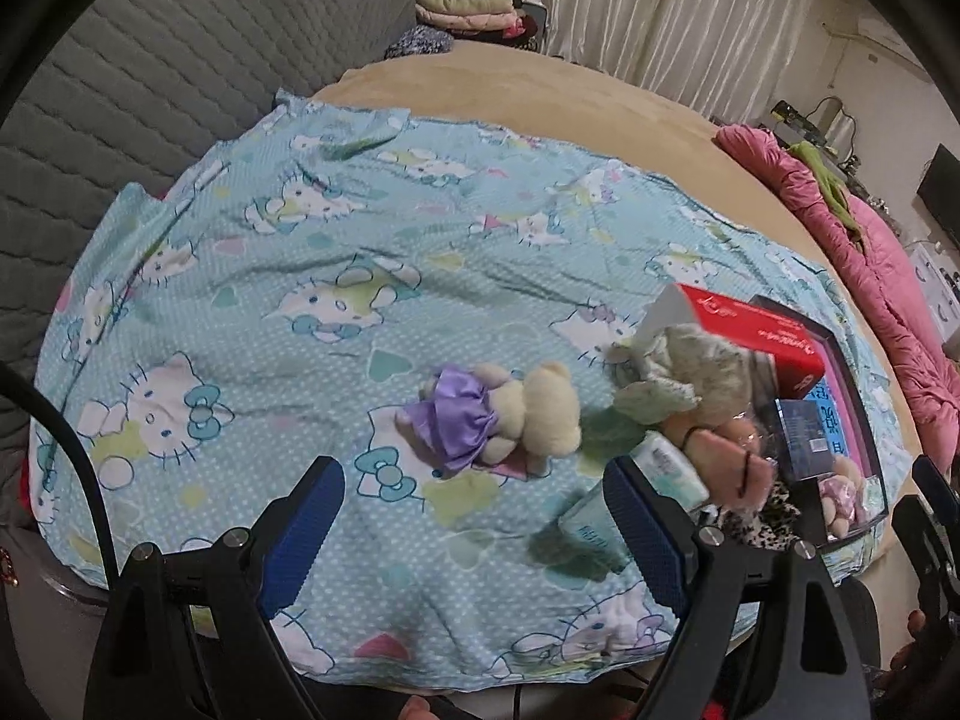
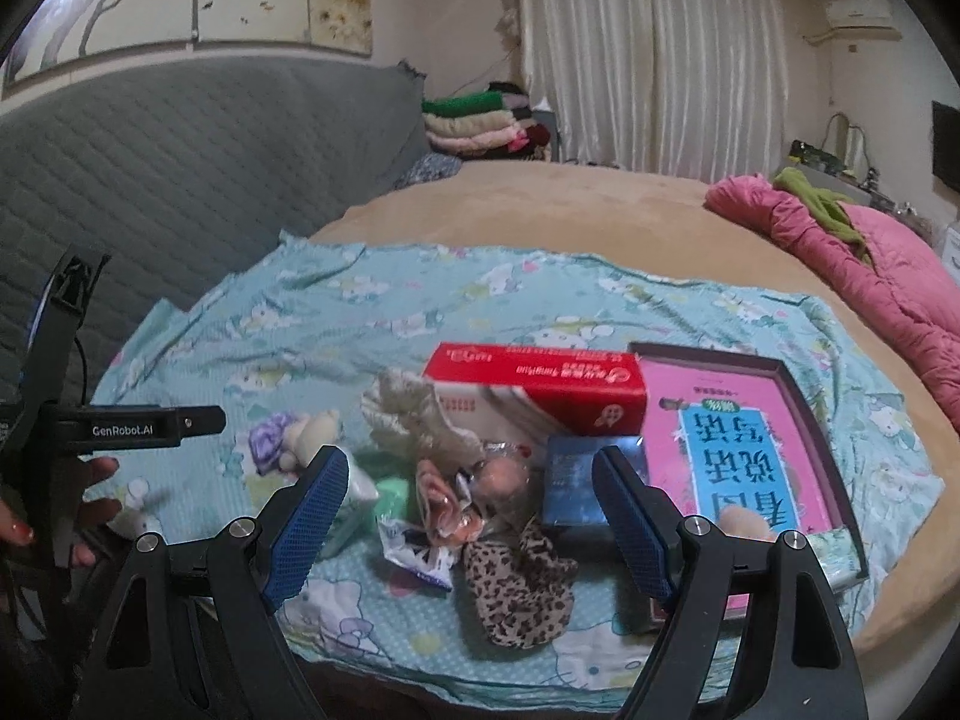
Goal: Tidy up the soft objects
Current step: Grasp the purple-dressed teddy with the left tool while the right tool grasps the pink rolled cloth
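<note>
A cream teddy bear in a purple dress (image 1: 498,414) lies on the blue cartoon sheet (image 1: 240,276), just beyond my open, empty left gripper (image 1: 474,516); it also shows in the right wrist view (image 2: 294,435). To its right is a pile: a pale fuzzy plush (image 1: 678,372), a leopard-print soft item (image 2: 519,582), pink fabric (image 2: 441,495) and plastic packets (image 2: 414,552). My right gripper (image 2: 471,498) is open and empty, low over the pile. The left gripper's body (image 2: 120,426) shows at the left of the right wrist view.
A red box (image 2: 540,387), a small blue box (image 2: 570,492) and a pink book in a dark tray (image 2: 738,450) lie at the right. A pink quilt (image 2: 870,264) is at the bed's far right. Folded clothes (image 2: 480,126) are stacked behind. A grey padded headboard (image 2: 150,168) is left.
</note>
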Demonstrator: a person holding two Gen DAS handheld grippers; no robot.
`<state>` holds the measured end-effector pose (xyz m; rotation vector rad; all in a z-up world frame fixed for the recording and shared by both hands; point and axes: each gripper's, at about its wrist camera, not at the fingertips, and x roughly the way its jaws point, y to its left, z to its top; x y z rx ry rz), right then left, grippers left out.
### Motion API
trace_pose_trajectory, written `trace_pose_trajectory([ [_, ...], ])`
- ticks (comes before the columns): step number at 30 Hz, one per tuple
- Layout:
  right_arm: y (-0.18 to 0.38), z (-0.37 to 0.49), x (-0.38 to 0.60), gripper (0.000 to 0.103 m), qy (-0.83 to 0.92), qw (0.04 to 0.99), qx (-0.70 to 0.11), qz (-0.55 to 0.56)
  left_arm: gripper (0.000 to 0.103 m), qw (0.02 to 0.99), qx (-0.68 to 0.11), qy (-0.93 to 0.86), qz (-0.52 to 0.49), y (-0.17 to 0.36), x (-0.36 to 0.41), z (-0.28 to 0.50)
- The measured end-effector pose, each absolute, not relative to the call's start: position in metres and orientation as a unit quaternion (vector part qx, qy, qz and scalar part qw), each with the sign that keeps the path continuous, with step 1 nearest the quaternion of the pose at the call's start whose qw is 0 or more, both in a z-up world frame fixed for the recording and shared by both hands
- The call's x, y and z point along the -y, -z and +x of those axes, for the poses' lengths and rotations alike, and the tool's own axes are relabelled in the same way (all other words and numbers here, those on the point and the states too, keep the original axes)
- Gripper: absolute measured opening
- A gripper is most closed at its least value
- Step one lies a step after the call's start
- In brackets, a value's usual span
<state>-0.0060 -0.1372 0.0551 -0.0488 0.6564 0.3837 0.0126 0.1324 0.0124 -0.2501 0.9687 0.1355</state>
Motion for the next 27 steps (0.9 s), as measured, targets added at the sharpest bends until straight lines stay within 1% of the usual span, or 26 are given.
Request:
trace_pose_trajectory([
  [6,-0.038,0.000,0.129,0.084,-0.193,0.922,-0.333,-0.041,0.088,0.869,-0.473,-0.066,-0.125,0.006,-0.136,0.018],
  [11,-0.030,0.002,0.125,0.084,-0.196,0.920,-0.337,-0.048,0.088,0.862,-0.478,-0.061,-0.157,0.023,-0.148,0.027],
  [16,-0.023,0.007,0.125,0.084,-0.198,0.918,-0.342,-0.046,0.088,0.860,-0.479,-0.072,-0.162,0.034,-0.164,0.041],
  [20,-0.016,0.013,0.128,0.084,-0.195,0.915,-0.350,-0.038,0.088,0.850,-0.495,-0.066,-0.170,0.047,-0.178,0.055],
  [24,-0.011,0.017,0.129,0.084,-0.193,0.913,-0.357,-0.033,0.088,0.848,-0.507,-0.031,-0.150,0.055,-0.180,0.068],
  [27,-0.009,0.018,0.131,0.084,-0.191,0.912,-0.361,-0.028,0.088,0.853,-0.512,-0.003,-0.101,0.055,-0.170,0.077],
])
